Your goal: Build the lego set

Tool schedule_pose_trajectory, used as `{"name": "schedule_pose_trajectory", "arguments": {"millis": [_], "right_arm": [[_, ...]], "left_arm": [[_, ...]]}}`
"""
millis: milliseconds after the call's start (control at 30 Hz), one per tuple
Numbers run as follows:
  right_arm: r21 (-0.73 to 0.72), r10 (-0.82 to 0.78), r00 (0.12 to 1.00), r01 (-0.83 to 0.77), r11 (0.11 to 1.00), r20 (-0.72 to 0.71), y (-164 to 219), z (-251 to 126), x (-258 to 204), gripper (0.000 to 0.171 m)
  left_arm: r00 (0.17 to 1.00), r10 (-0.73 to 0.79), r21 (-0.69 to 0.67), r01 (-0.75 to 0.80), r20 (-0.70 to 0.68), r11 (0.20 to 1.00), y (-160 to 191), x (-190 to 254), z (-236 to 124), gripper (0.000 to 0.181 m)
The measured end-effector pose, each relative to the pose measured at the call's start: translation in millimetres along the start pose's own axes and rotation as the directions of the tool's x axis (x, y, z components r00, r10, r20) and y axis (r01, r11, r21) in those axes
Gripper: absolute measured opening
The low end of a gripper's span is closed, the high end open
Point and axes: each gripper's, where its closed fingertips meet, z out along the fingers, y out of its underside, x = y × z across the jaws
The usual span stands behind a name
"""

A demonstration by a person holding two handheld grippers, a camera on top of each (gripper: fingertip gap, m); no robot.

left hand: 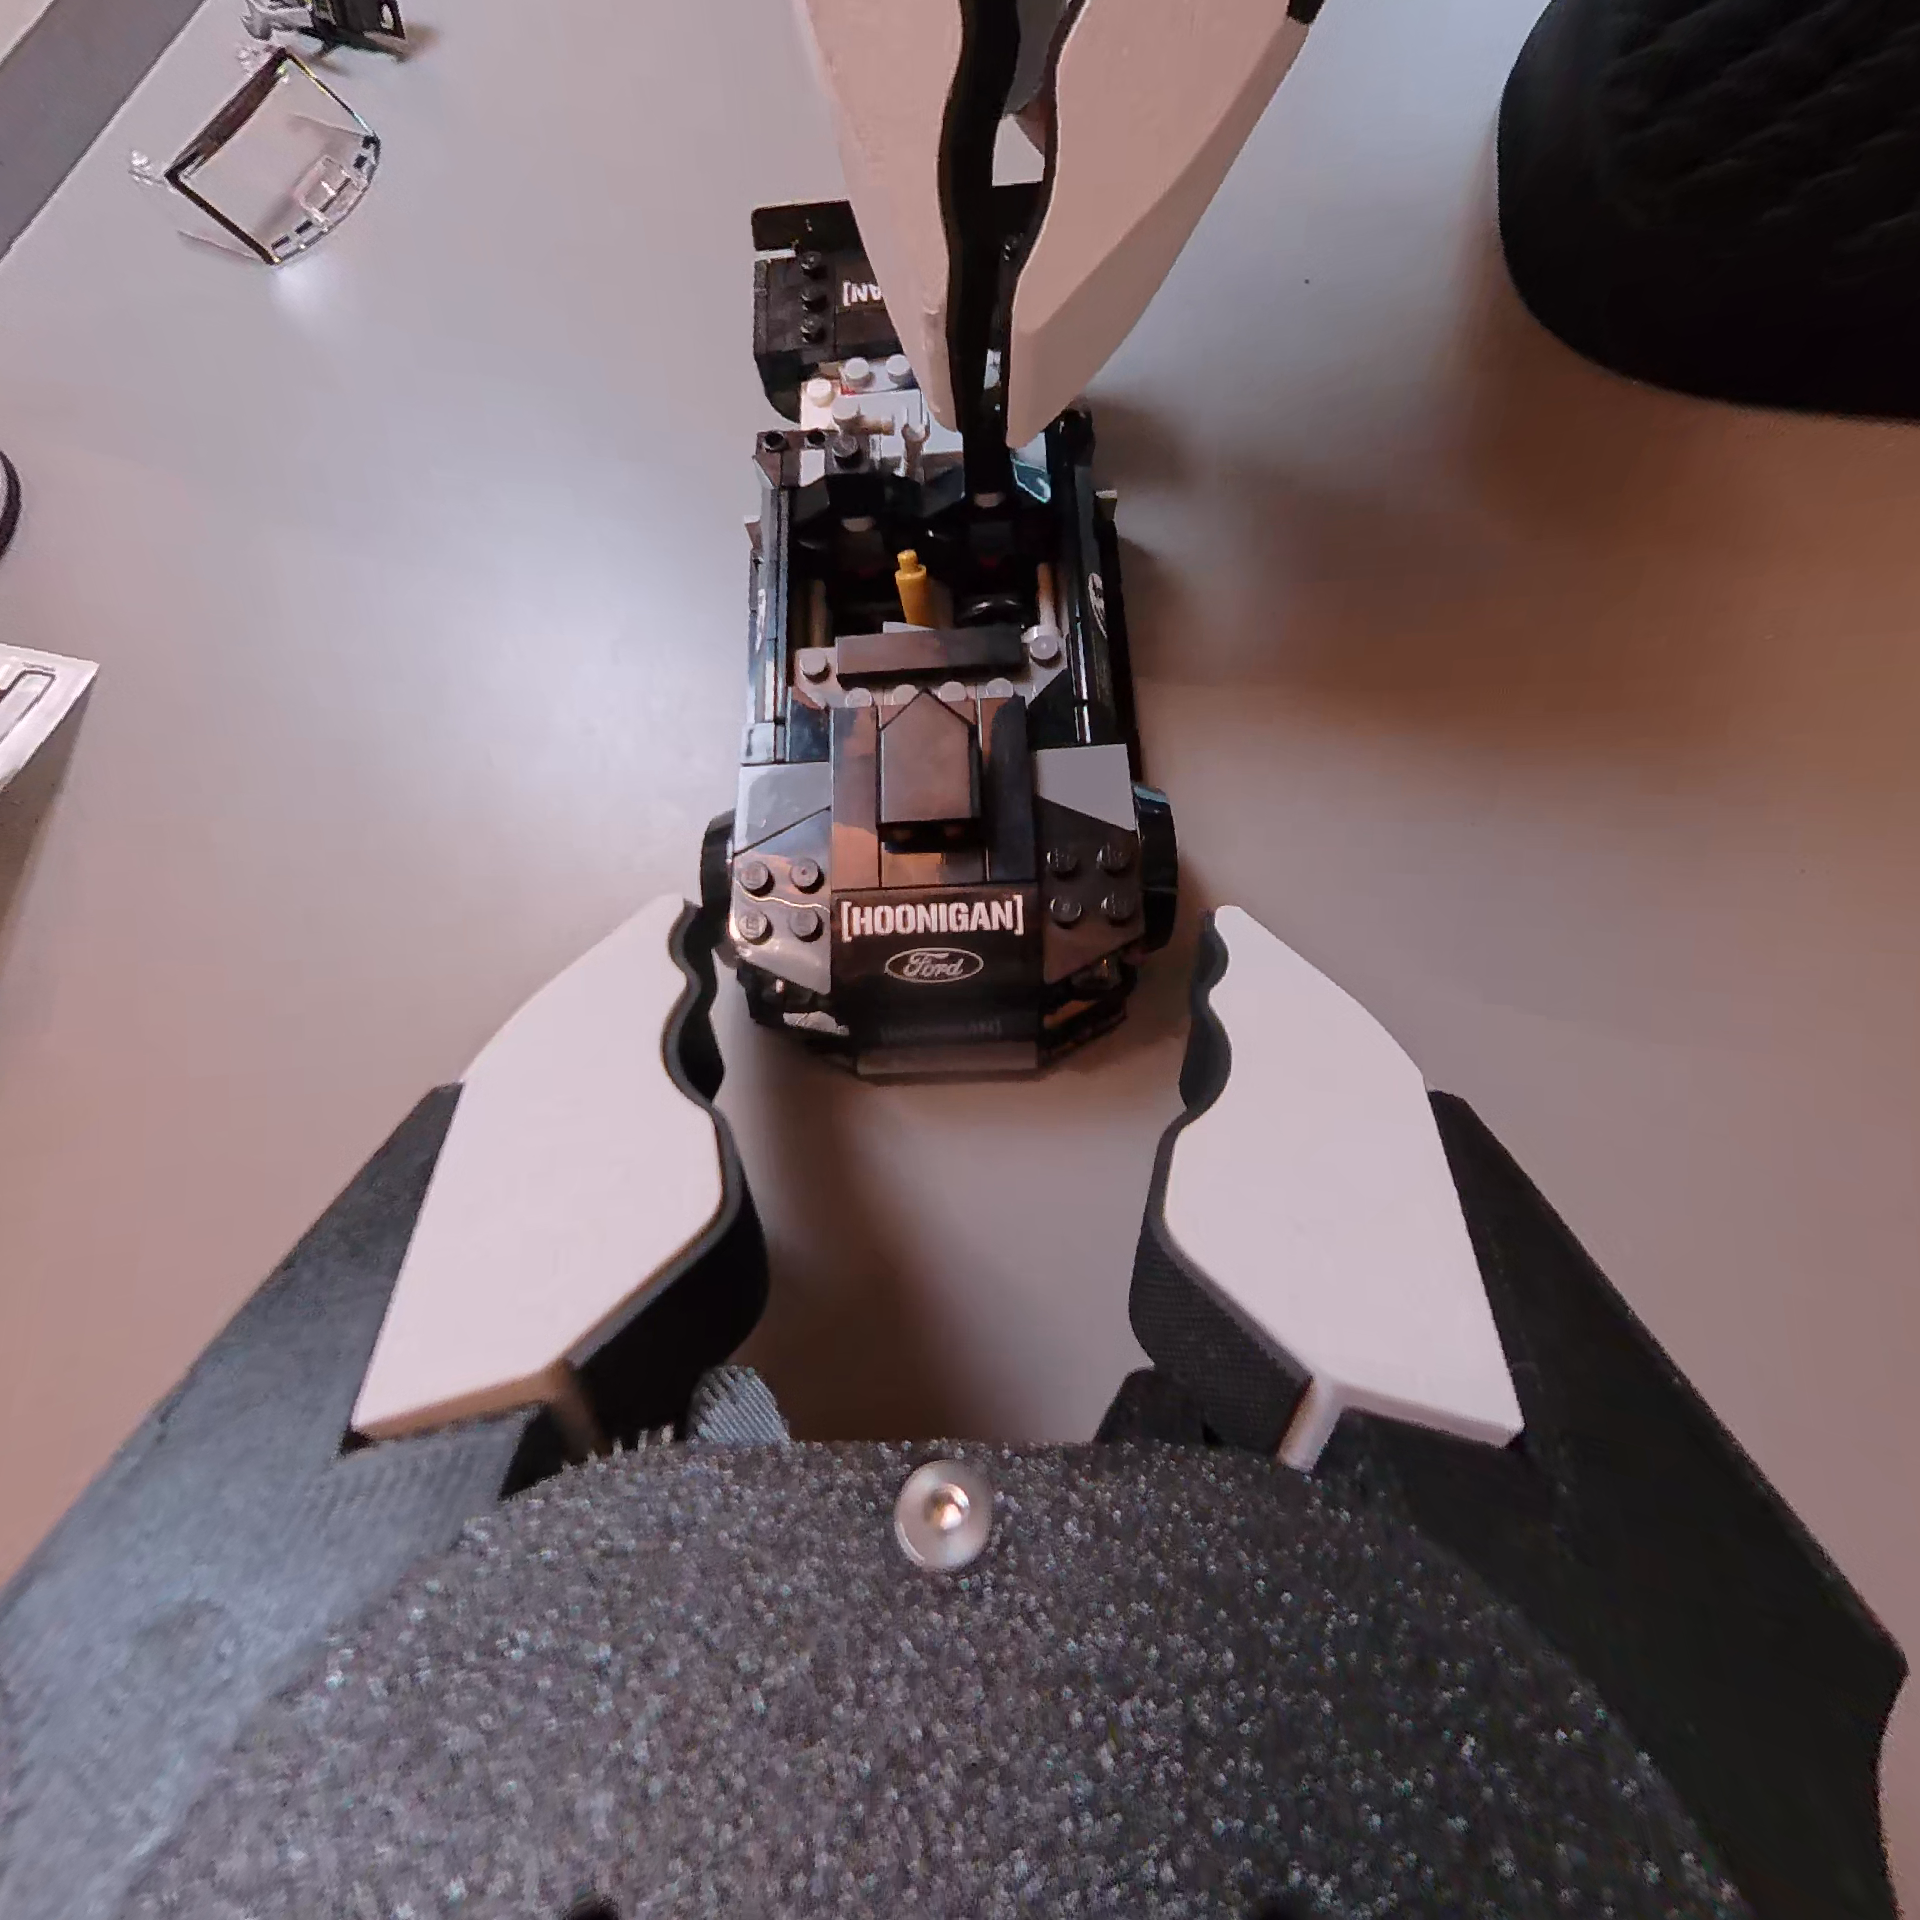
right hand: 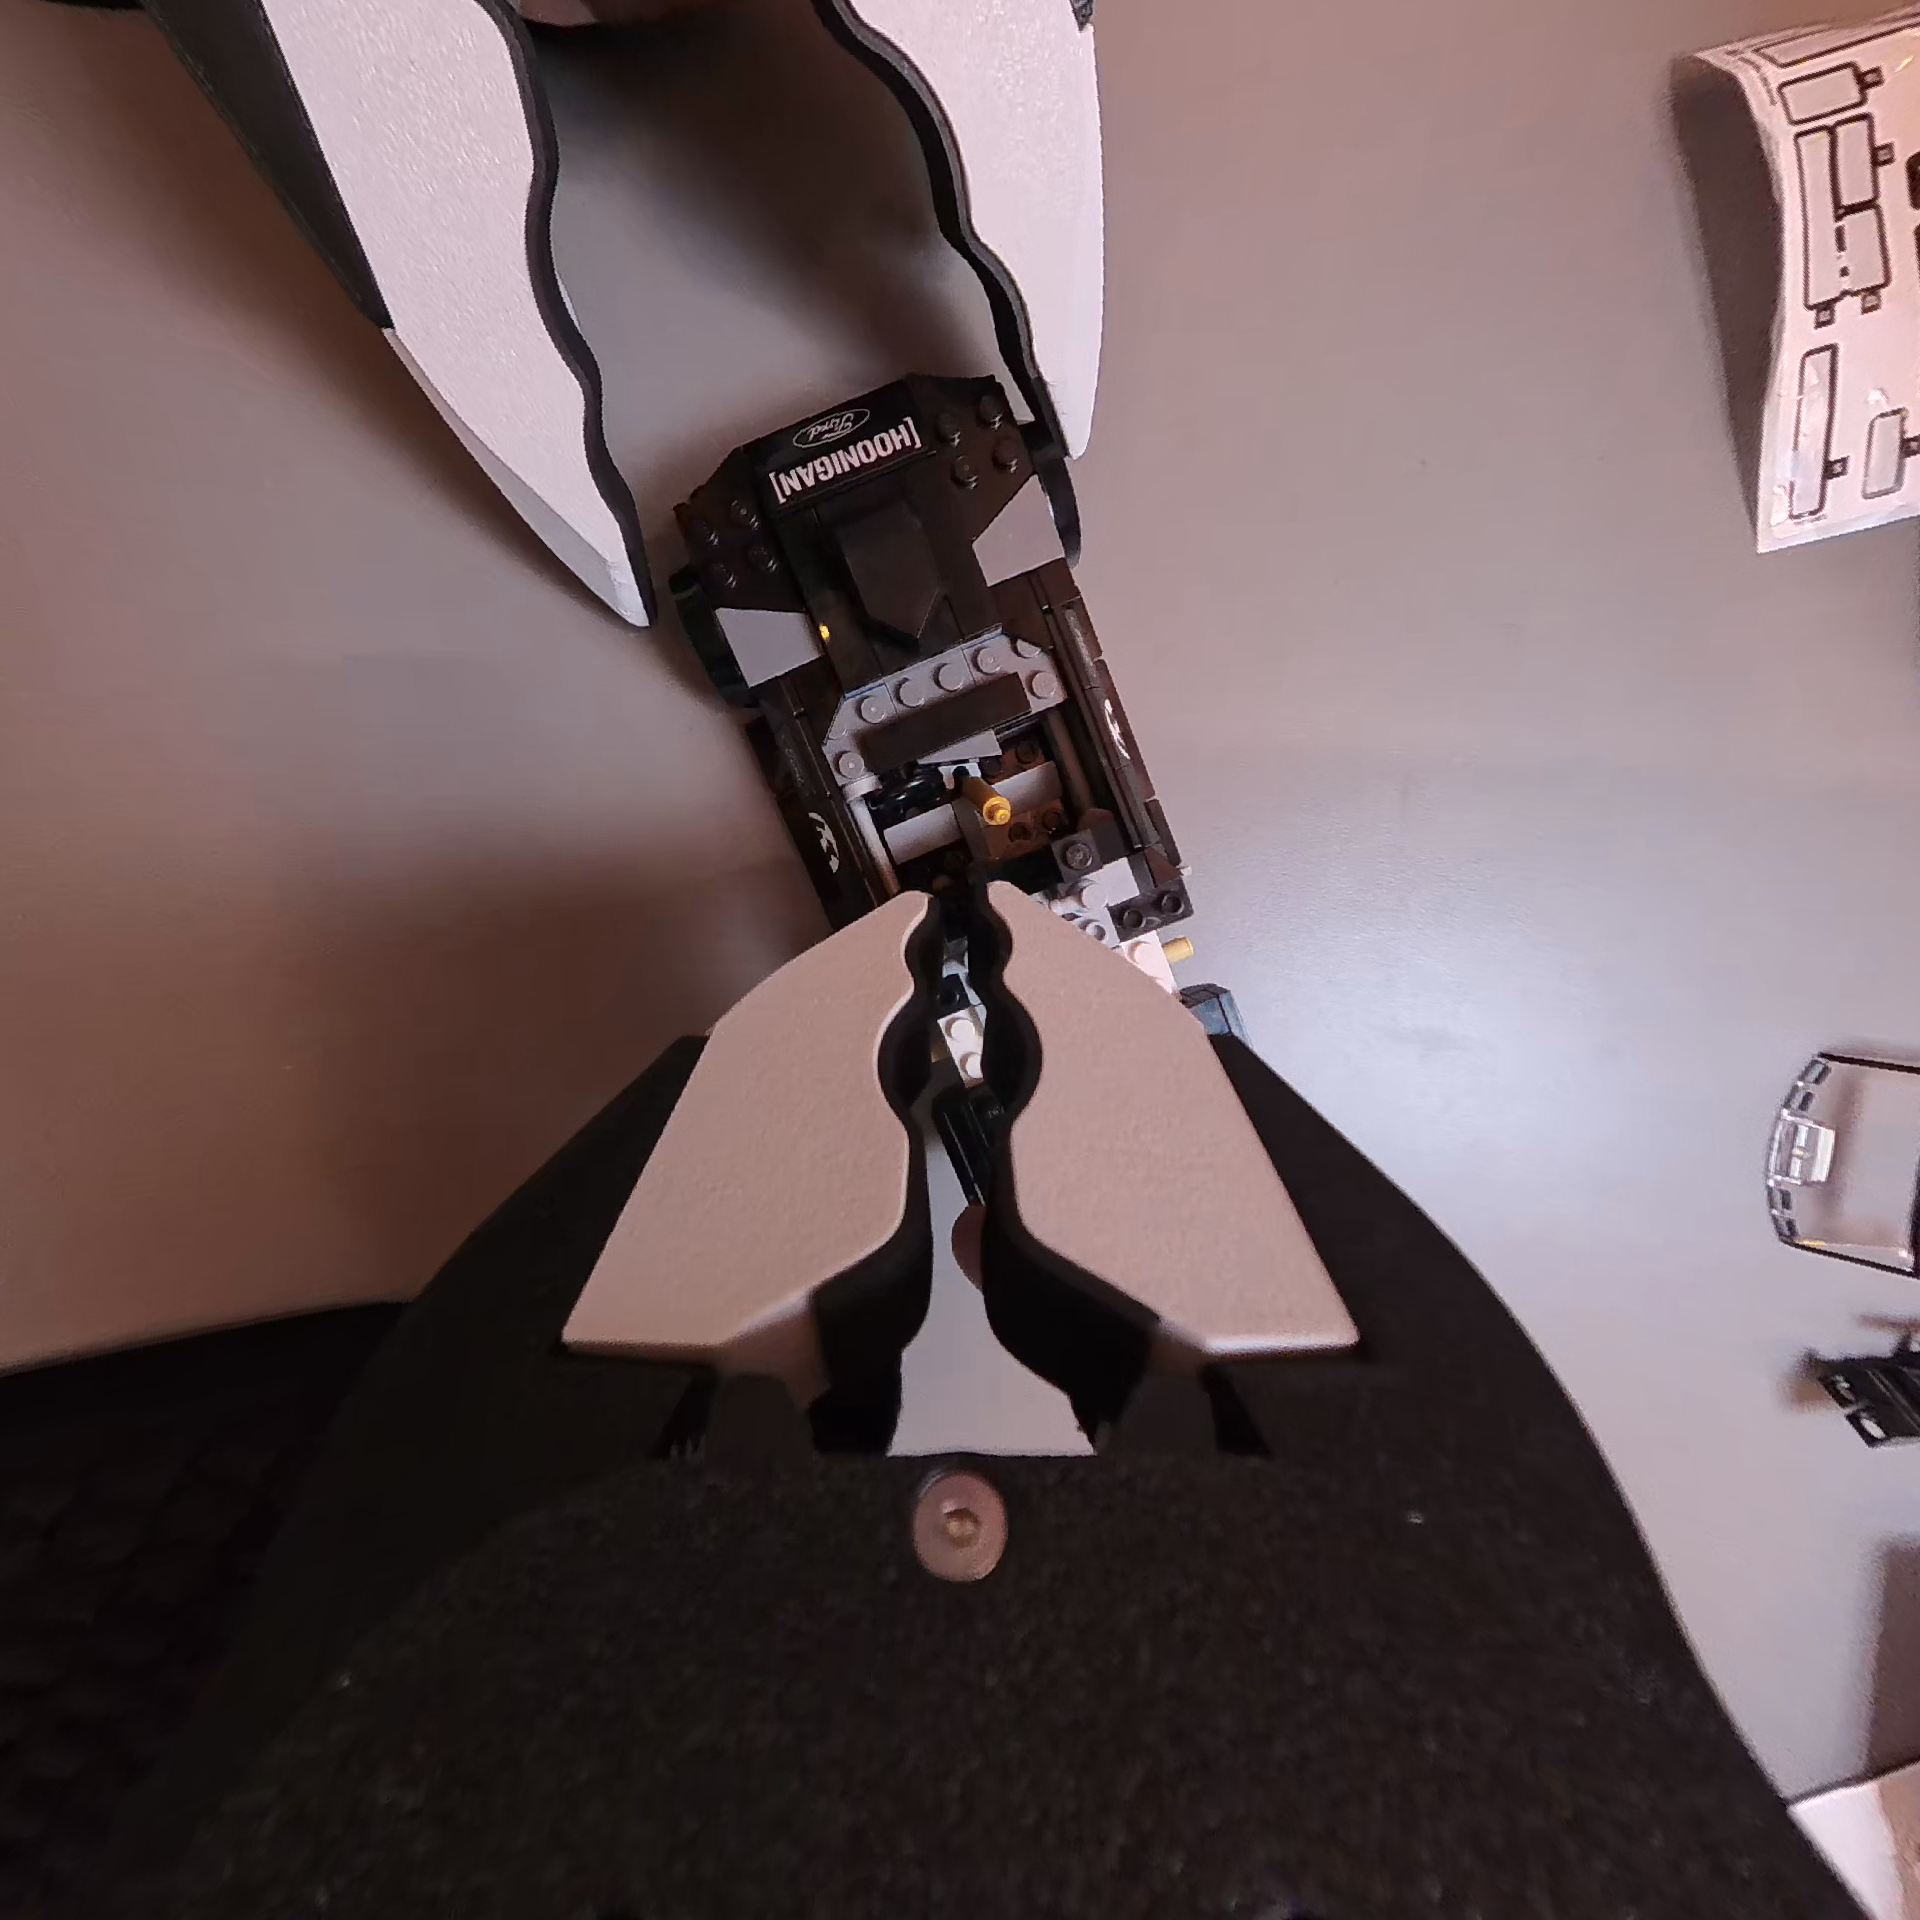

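A black Lego car (left hand: 935,769) stands on the grey table, nose toward my left gripper, roof off and cockpit open. A small yellow lever (left hand: 911,587) stands in the cockpit. My left gripper (left hand: 951,930) is open, with its fingertips on either side of the car's nose. My right gripper (right hand: 961,899) is shut over the rear of the cockpit, pinching a thin small black piece (left hand: 982,473) that points down into the cockpit. In the right wrist view the car (right hand: 914,644) lies ahead, with the left gripper (right hand: 847,530) open around its far end.
A clear windscreen piece (left hand: 275,166) lies at the far left of the left wrist view; it also shows in the right wrist view (right hand: 1844,1164). A sticker sheet (right hand: 1818,270) and small black parts (right hand: 1870,1392) lie to the right. A dark bulky object (left hand: 1714,208) sits beside the car. Spacing between my two grippers at the tips: around 8 cm.
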Motion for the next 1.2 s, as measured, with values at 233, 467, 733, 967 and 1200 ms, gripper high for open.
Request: {"name": "schedule_pose_trajectory", "arguments": {"millis": [233,467,733,967,1200], "right_arm": [[0.029,0.015,1.0,-0.014,0.999,-0.027,-2,0,0,0.005],[0.135,0.055,0.998,-0.055,0.989,0.004,-7,-6,-2,0.016],[-0.014,-0.024,0.999,0.024,1.0,-0.039,-3,-5,0,0.015],[-0.13,-0.07,0.996,0.062,0.99,-0.058,5,-1,2,0.009],[-0.196,-0.112,0.993,0.102,0.975,-0.042,10,-1,3,0.01]], "left_arm": [[1.0,0.013,0.007,-0.013,0.013,1.0,1,-2,0,0.083],[1.0,0.024,0.015,-0.024,0.019,1.0,0,-3,2,0.083],[0.999,0.034,0.021,-0.034,0.013,0.999,0,-4,3,0.083],[0.999,0.041,0.026,-0.042,0.008,0.999,0,-4,4,0.083],[0.999,0.041,0.029,-0.041,0.004,0.999,0,-4,4,0.083]]}}
